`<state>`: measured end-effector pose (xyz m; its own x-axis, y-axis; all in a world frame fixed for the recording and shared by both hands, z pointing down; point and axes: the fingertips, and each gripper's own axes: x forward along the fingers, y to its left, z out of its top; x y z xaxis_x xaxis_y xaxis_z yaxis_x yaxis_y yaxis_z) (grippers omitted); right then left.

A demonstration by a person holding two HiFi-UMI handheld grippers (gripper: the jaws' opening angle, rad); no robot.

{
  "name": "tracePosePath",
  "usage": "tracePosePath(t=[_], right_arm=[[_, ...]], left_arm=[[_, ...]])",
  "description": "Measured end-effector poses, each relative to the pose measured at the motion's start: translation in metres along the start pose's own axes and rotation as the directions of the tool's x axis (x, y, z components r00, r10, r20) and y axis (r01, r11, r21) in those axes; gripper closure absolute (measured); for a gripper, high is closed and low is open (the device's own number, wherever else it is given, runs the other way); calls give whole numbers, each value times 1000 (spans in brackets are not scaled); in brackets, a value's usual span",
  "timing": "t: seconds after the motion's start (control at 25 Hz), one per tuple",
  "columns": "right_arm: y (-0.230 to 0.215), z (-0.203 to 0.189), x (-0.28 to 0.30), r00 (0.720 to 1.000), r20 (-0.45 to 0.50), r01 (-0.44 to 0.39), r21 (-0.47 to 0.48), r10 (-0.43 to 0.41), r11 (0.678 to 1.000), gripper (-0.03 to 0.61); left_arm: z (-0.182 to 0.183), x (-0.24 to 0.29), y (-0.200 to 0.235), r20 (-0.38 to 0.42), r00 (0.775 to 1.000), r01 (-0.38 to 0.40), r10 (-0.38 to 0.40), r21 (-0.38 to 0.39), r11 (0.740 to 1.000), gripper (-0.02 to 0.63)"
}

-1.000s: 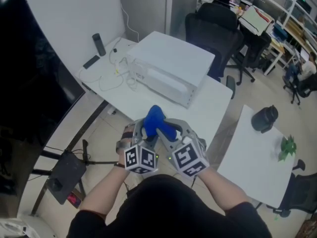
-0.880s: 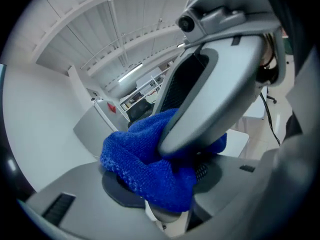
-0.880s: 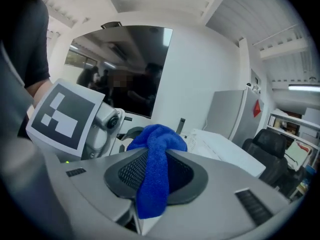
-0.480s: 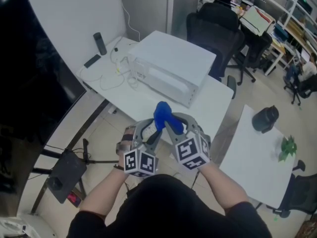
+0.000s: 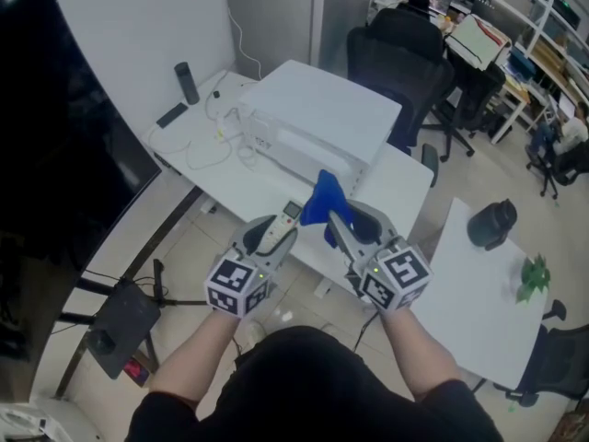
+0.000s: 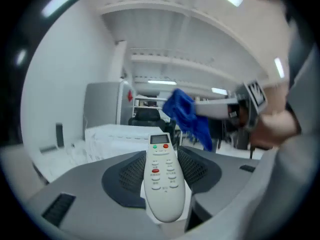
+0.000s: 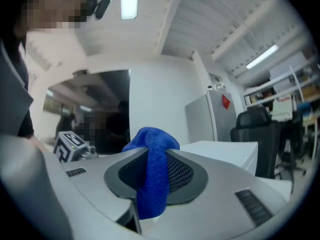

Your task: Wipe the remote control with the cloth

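A white remote control (image 6: 162,176) with red and green buttons lies lengthwise between the jaws of my left gripper (image 6: 162,174), which is shut on it; in the head view the remote (image 5: 279,227) sticks out of the left gripper (image 5: 267,238) over the table's front edge. My right gripper (image 7: 152,176) is shut on a blue cloth (image 7: 152,174). Seen from the head, the cloth (image 5: 323,199) rises from the right gripper (image 5: 342,224), just right of the remote and apart from it. The left gripper view shows the cloth (image 6: 187,115) held up beyond the remote's far end.
A white table (image 5: 225,178) carries a large white box (image 5: 317,122), cables, a dark cylinder (image 5: 185,82) and a small black device (image 5: 169,114). A second white table (image 5: 474,293) at right holds a black object (image 5: 492,220) and a green plant (image 5: 534,274). Office chairs and a person sit behind.
Both grippers have moved apart and forward. The cloth has come off the remote and shifted right and away; the remote now shows bare in the left gripper.
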<state>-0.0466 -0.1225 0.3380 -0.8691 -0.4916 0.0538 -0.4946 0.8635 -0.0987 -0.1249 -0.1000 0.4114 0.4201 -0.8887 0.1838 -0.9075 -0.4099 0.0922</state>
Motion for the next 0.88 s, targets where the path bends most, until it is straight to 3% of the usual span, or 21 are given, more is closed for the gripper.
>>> tracePosePath(t=[0.04, 0.08, 0.16, 0.24, 0.32, 0.4, 0.48, 0.68, 0.88], right_arm=[[-5, -2, -4, 999, 41, -13, 88, 10, 996, 482], [-8, -7, -7, 998, 59, -22, 156, 13, 987, 483], [-4, -24, -7, 998, 50, -46, 235, 35, 971, 483], [14, -43, -4, 995, 23, -99, 264, 96, 959, 483], [37, -58, 0, 986, 2, -161, 282, 168, 946, 482], [56, -68, 5, 974, -20, -209, 288, 224, 935, 483], [67, -73, 10, 965, -38, -237, 283, 258, 929, 482], [58, -68, 15, 971, -31, -222, 266, 239, 938, 483], [26, -49, 16, 987, 5, -157, 248, 161, 956, 483]], left_arm=[[5, -2, 8, 71, 997, 50, -37, -187, 981, 411], [10, -4, 16, 151, 987, 109, -59, -348, 931, 411], [18, -8, 32, 290, 955, 219, -56, -567, 794, 411], [24, -13, 44, 384, 923, 302, -20, -692, 655, 411], [30, -13, 46, 467, 884, 402, -10, -750, 525, 411], [33, -12, 41, 509, 860, 468, -33, -762, 448, 411], [30, -10, 32, 512, 856, 491, -72, -763, 419, 411], [24, -9, 9, 474, 860, 508, -191, -752, 419, 411], [16, -13, -15, 440, 845, 533, -304, -738, 414, 411]])
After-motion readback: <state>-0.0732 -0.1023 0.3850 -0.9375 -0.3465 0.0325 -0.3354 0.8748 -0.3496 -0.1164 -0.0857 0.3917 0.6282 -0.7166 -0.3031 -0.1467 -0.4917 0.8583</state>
